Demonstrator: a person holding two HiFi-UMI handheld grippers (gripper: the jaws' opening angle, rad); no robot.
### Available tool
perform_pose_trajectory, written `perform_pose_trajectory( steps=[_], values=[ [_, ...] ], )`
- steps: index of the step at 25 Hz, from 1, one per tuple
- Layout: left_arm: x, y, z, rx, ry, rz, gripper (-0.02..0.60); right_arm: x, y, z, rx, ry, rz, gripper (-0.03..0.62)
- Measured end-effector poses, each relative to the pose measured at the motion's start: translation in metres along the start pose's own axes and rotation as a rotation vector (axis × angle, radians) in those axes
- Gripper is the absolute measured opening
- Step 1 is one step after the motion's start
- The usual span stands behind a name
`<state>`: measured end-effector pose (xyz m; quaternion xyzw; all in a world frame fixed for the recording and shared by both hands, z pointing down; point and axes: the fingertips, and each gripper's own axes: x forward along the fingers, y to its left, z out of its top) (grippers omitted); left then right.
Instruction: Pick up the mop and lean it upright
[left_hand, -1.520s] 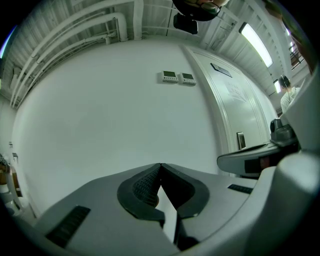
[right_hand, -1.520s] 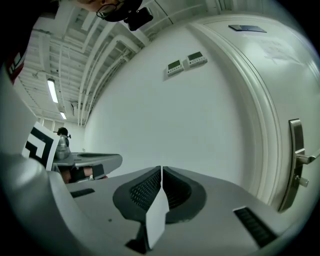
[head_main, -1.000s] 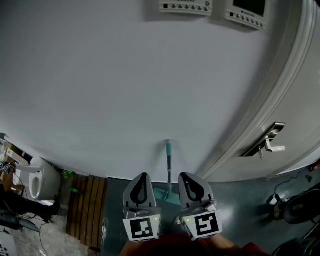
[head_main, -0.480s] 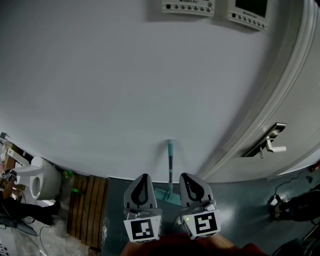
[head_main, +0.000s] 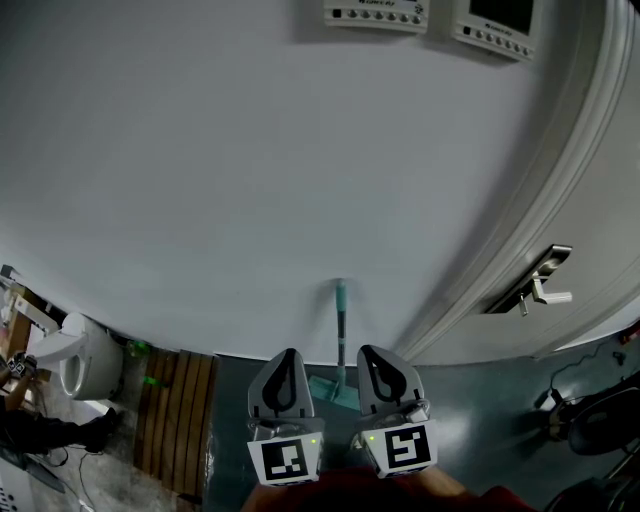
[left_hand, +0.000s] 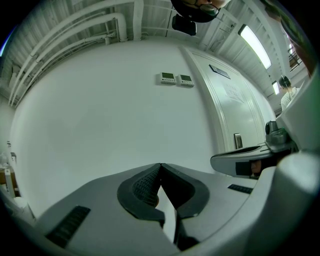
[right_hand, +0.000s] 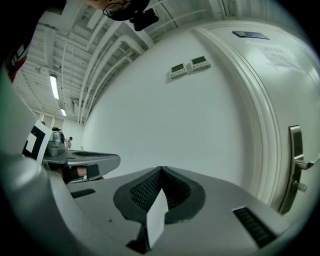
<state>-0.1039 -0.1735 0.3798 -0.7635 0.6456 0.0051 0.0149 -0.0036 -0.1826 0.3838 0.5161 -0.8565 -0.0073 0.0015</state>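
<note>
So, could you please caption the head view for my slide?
Teal mop leaning upright against the white wall, left hand-held gripper and right hand-held gripper shut before it.

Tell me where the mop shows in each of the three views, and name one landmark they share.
Head view: the mop stands upright against the wall at lower centre, its teal head low near the floor.
Left gripper view: not in it.
Right gripper view: not in it.
Shared landmark: the wall control panels, at the head view's top edge, upper centre in the left gripper view and in the right gripper view.
</note>
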Motion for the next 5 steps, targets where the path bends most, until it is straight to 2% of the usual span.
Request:
perform_pose_trajectory(
  steps=[5],
  values=[
    [-0.0005,0.0007,-0.0007,-0.005,0.005,0.004,0.014,0.0004,0.0007,-0.0011,-0.013,0.002,0.000,0.017]
  ],
)
